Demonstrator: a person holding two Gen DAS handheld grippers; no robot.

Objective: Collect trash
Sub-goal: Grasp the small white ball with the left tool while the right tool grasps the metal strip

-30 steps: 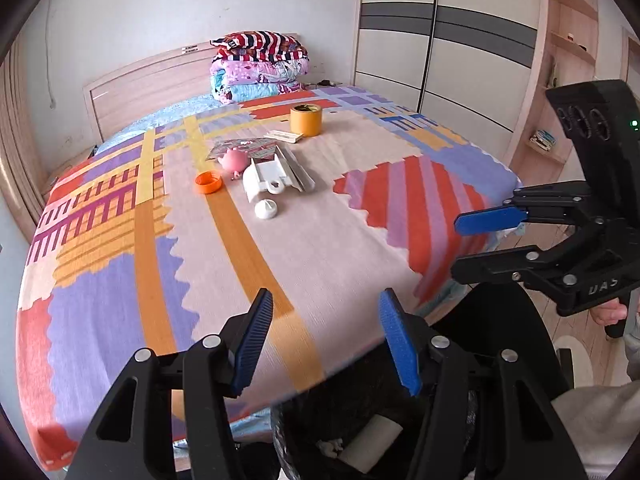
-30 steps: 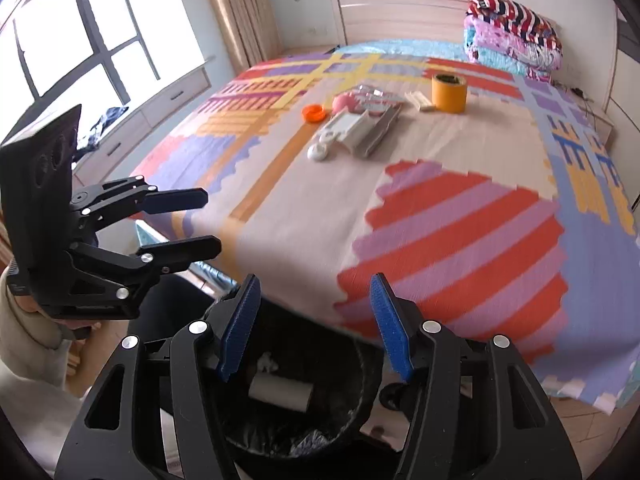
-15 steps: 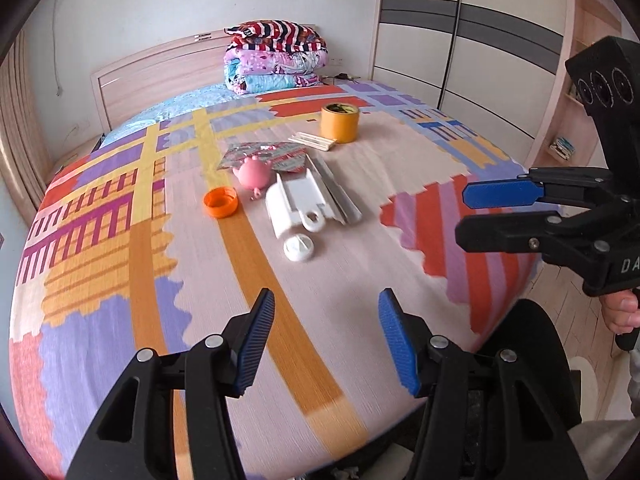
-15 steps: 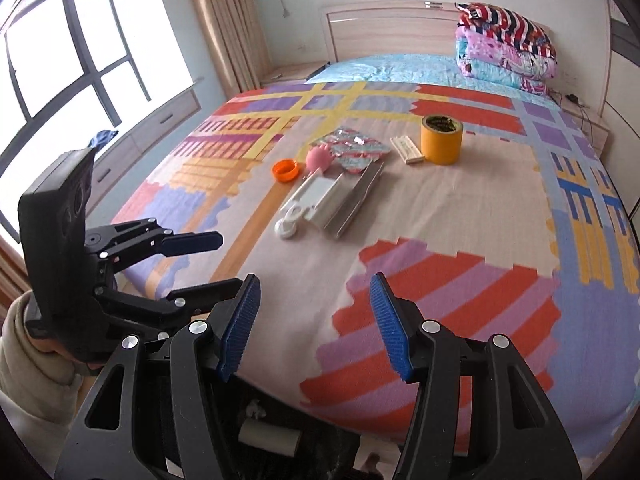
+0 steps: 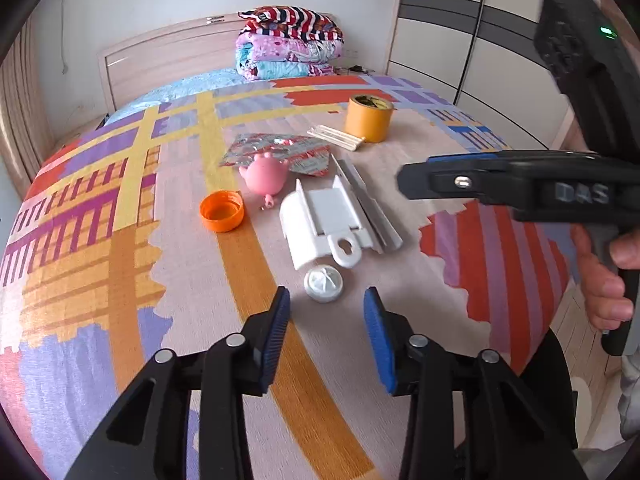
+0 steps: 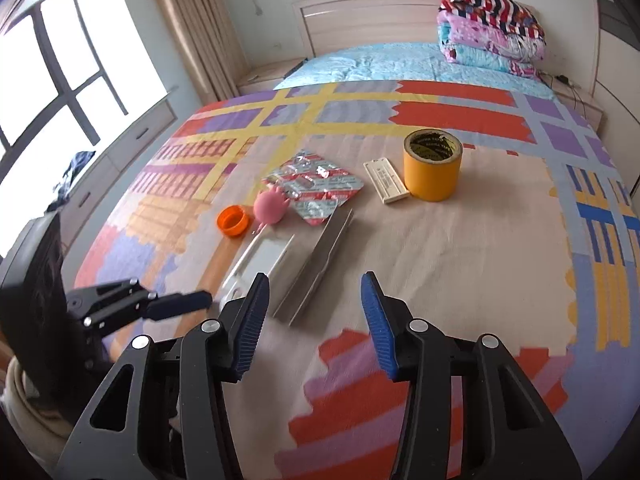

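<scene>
Closing over the bed (image 5: pixel 132 280) | left gripper (image 5: pixel 326 320) (nothing held) | white cap (image 5: pixel 323 283) just ahead | right gripper (image 6: pixel 316 316) also narrowing, empty.

Cap (image 5: pixel 323 283) before bracket (image 5: pixel 320 224), on bed (image 5: pixel 120 280)

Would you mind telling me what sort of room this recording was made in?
Almost certainly a bedroom: a wide bed under a patchwork cover, a wooden headboard with folded quilts stacked against it, and tall wardrobe doors along one wall.
</scene>
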